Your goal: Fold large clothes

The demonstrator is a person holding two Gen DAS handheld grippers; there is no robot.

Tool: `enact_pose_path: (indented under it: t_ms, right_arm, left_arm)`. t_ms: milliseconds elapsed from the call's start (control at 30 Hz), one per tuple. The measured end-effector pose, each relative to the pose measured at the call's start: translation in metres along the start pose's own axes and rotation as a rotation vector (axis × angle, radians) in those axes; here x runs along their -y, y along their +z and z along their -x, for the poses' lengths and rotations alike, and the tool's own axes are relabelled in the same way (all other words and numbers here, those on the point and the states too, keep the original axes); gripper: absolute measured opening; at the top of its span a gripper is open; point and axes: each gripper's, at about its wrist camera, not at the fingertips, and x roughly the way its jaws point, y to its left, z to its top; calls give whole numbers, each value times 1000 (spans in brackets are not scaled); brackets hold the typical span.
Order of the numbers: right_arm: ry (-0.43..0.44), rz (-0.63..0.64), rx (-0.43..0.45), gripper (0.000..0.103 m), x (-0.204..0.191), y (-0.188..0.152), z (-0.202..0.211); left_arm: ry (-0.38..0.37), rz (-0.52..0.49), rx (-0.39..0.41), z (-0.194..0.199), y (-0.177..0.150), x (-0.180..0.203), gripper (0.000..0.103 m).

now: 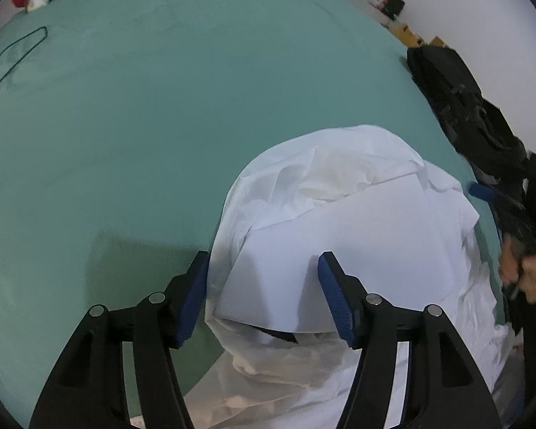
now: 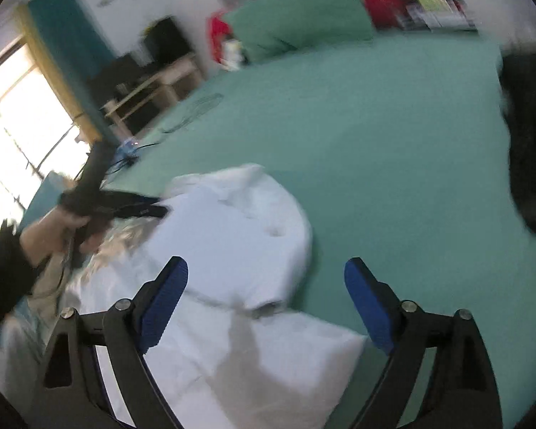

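A large white garment (image 1: 346,236) lies bunched and partly folded on the green bed sheet (image 1: 160,125), near the bed's near edge. My left gripper (image 1: 264,261) is open and empty, hovering just above the garment's near left part. My right gripper (image 2: 266,268) is open and empty above the garment (image 2: 232,243), which shows blurred in the right wrist view. The left gripper also appears in the right wrist view (image 2: 153,209), held in a hand at the garment's left edge. The right gripper shows at the right edge of the left wrist view (image 1: 482,191).
A black bag (image 1: 457,107) lies at the bed's right edge by the white wall. A thin dark cord (image 1: 14,57) lies on the sheet at far left. A green pillow (image 2: 300,25) sits at the head of the bed, with a wooden shelf (image 2: 153,89) and window beyond.
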Motion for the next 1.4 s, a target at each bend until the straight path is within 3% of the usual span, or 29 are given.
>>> enact_pose_path:
  t_ms: [100, 133, 167, 200, 233, 267, 367, 500, 600, 667, 800, 833, 867, 967, 1000, 1033, 1200, 1400]
  right_arm:
    - [137, -113, -104, 89, 22, 8, -32]
    - [201, -140, -174, 89, 25, 9, -48]
    - [204, -104, -164, 84, 20, 12, -50]
    - [216, -60, -164, 72, 14, 14, -54]
    - [235, -34, -207, 37, 7, 15, -63]
    - [186, -5, -252, 26, 0, 13, -75]
    - [170, 107, -283, 18, -24, 10, -81]
    - [24, 284, -252, 14, -53, 8, -79]
    - [-122, 435, -168, 12, -70, 11, -72]
    - [-228, 572, -110, 11, -88, 8, -69]
    - [-396, 819, -34, 11, -122, -14, -70]
    - [-454, 897, -2, 11, -131, -26, -71]
    - [-492, 960, 18, 11, -137, -36, -70]
    - [-578, 1096, 73, 11, -152, -67, -69]
    - [-599, 1119, 94, 11, -153, -76, -68]
    - [-615, 1136, 108, 11, -156, -85, -66]
    - [-670, 1169, 101, 15, -153, -127, -58]
    - [-547, 1037, 0, 15, -159, -147, -28]
  left_arm:
    - [6, -40, -50, -4, 3, 3, 64]
    - [9, -52, -61, -4, 4, 3, 65]
    - [16, -45, -52, -4, 4, 1, 72]
    - [14, -47, -42, -4, 4, 1, 74]
    - [7, -52, -25, -3, 1, 1, 75]
    - [-1, -52, -2, -2, -1, -2, 77]
    - [-44, -32, 9, 2, -3, -12, 78]
    - [-17, -21, 82, 15, 2, -20, 81]
    - [-36, -34, 14, -1, 3, -19, 83]
    - [-3, -103, 5, -6, -1, -7, 90]
    - [60, -115, -10, -10, -6, 7, 90]
    - [62, -119, -10, -9, -7, 11, 86]
    - [58, -131, -4, -8, -10, 16, 67]
    - [156, -196, 73, 8, -24, 33, 32]
    - [162, -207, 104, 16, -29, 37, 29]
    - [167, -214, 137, 25, -37, 39, 20]
    - [176, -191, 241, 64, -81, 47, 15]
    - [156, -199, 222, 82, -135, 73, 12]
